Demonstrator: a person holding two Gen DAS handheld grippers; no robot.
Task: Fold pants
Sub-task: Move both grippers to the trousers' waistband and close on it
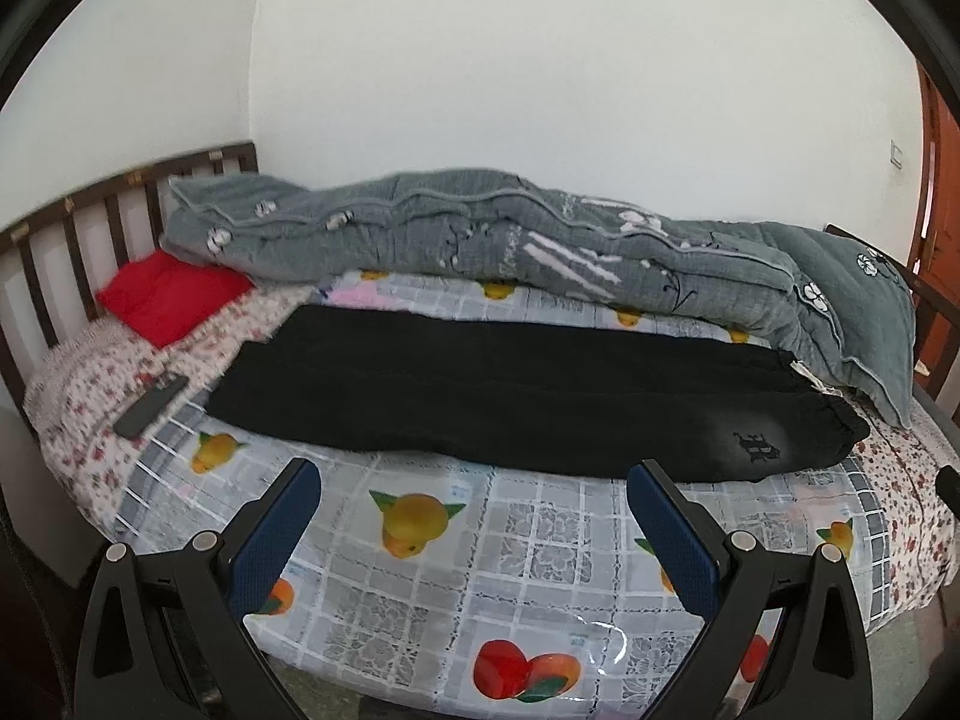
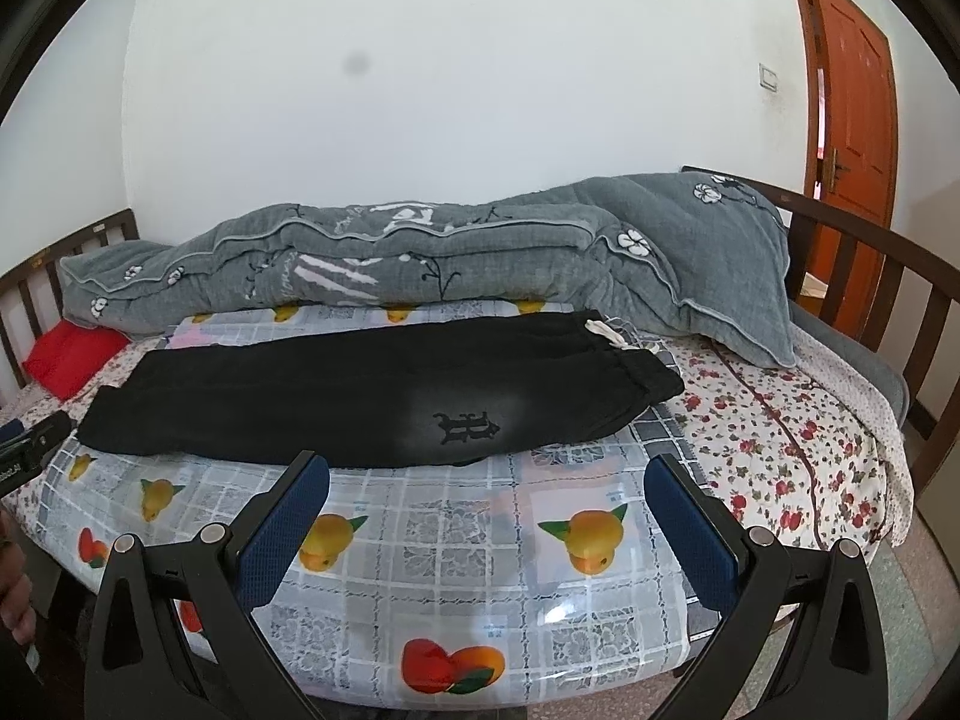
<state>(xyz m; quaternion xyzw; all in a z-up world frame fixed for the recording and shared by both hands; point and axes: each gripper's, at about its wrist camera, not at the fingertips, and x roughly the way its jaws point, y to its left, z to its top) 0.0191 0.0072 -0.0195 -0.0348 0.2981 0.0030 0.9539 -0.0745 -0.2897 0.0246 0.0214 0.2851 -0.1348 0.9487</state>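
Black pants point(image 1: 510, 396) lie flat and lengthwise on the fruit-print sheet point(image 1: 480, 546), legs together, waistband to the right with a white drawstring and a dark logo near the hip. They also show in the right wrist view point(image 2: 372, 396). My left gripper point(image 1: 474, 480) is open and empty, hovering in front of the pants' near edge. My right gripper point(image 2: 486, 468) is open and empty, just short of the logo part of the pants.
A rolled grey quilt point(image 1: 510, 240) lies along the wall behind the pants. A red cushion point(image 1: 171, 294) and a dark phone point(image 1: 150, 405) lie at the left. Wooden bed rails point(image 2: 888, 276) stand at both ends. An orange door point(image 2: 852, 96) is at the right.
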